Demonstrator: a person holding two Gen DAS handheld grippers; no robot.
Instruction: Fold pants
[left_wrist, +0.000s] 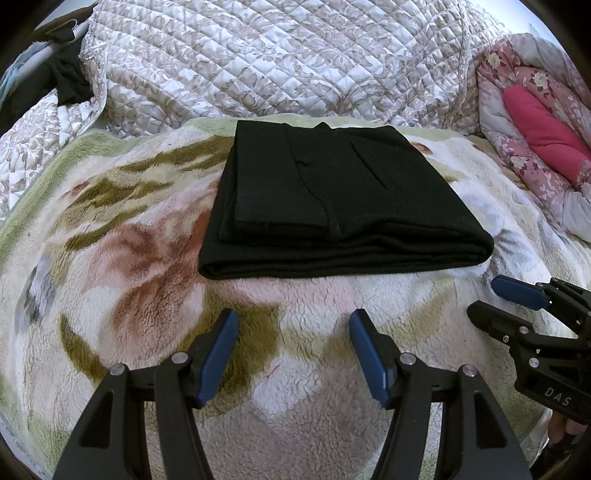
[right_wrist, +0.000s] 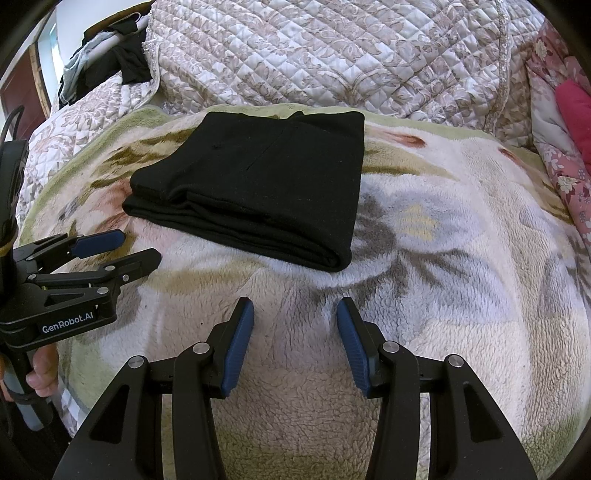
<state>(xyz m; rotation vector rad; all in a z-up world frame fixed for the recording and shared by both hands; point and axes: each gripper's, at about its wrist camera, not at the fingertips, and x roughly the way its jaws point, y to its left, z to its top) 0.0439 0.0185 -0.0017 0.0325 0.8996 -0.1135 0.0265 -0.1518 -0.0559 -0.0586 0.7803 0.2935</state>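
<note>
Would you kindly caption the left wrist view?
Folded black pants lie on a floral fleece blanket; the open left gripper holds nothing.

White lettering "DAS" stands on the black body of the right gripper (left_wrist: 517, 306), seen at the right edge of the left wrist view. White lettering "GenRobot.AI" stands on the black body of the left gripper (right_wrist: 122, 247), seen at the left edge of the right wrist view. No other text is legible.

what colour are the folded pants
Plain black pants, no pattern; clearest in the left wrist view.
</note>
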